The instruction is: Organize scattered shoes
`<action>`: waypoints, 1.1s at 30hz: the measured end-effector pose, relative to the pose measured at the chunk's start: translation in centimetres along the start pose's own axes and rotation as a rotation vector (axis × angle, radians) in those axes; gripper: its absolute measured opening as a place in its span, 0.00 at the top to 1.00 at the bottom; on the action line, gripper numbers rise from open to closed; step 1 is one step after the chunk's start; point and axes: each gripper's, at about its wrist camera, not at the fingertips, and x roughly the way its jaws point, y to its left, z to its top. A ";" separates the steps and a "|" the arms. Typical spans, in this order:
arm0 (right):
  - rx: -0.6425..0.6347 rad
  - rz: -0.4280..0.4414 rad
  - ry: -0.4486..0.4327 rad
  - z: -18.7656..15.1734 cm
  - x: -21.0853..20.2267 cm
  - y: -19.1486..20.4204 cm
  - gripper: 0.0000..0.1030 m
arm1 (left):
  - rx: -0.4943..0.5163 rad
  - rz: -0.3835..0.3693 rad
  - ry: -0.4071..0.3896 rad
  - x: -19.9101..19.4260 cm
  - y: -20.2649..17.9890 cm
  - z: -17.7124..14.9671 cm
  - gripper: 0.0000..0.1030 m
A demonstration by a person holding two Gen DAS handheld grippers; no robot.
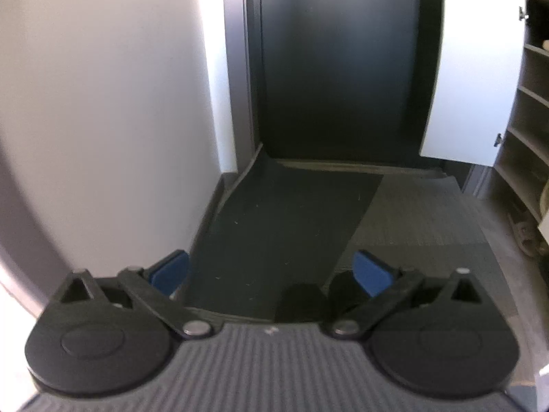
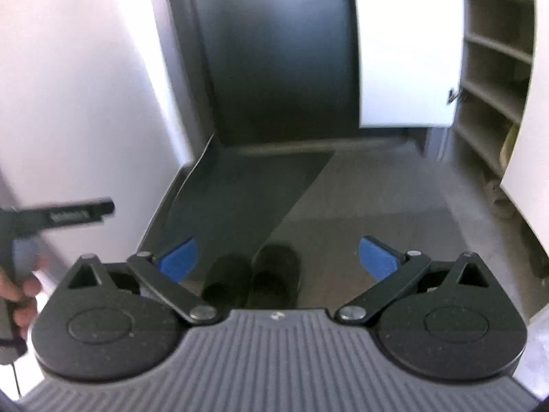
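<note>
A pair of black slippers [image 2: 254, 276] lies side by side on the floor mat, toes pointing away, just below and between the blue pads of my right gripper [image 2: 278, 257], which is open and holds nothing. In the left wrist view the same black slippers [image 1: 319, 297] show partly behind the gripper body, near the right pad. My left gripper [image 1: 271, 269] is open and empty above the dark mat [image 1: 284, 219]. Another shoe [image 1: 525, 233] lies on the floor at the far right by the shelves.
An open shoe cabinet with several shelves [image 2: 494, 68] stands on the right, its white door [image 2: 408, 51] swung out. A dark door [image 1: 339, 61] is straight ahead and a white wall [image 1: 103, 103] on the left. A person's hand [image 2: 17, 295] holds the other gripper's handle.
</note>
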 end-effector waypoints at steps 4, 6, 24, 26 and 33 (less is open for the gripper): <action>0.192 0.086 -0.060 2.6 2.4 -0.3 0.00 | -0.037 0.026 0.086 9.2 -1.7 -0.2 0.01; 0.211 0.140 -0.137 4.7 1.7 1.0 0.00 | -0.032 0.075 0.092 11.5 -3.0 -0.1 0.02; -0.029 0.430 -0.001 31.4 -22.8 11.7 0.00 | 0.207 0.068 0.176 -13.3 -20.3 17.7 0.01; -0.062 0.407 -0.003 34.9 -26.0 11.0 0.00 | 0.184 0.076 0.196 -16.1 -21.4 19.8 0.01; -0.077 0.656 -0.030 49.2 -38.8 5.5 0.00 | 0.123 0.106 0.278 -25.0 -27.9 26.3 0.01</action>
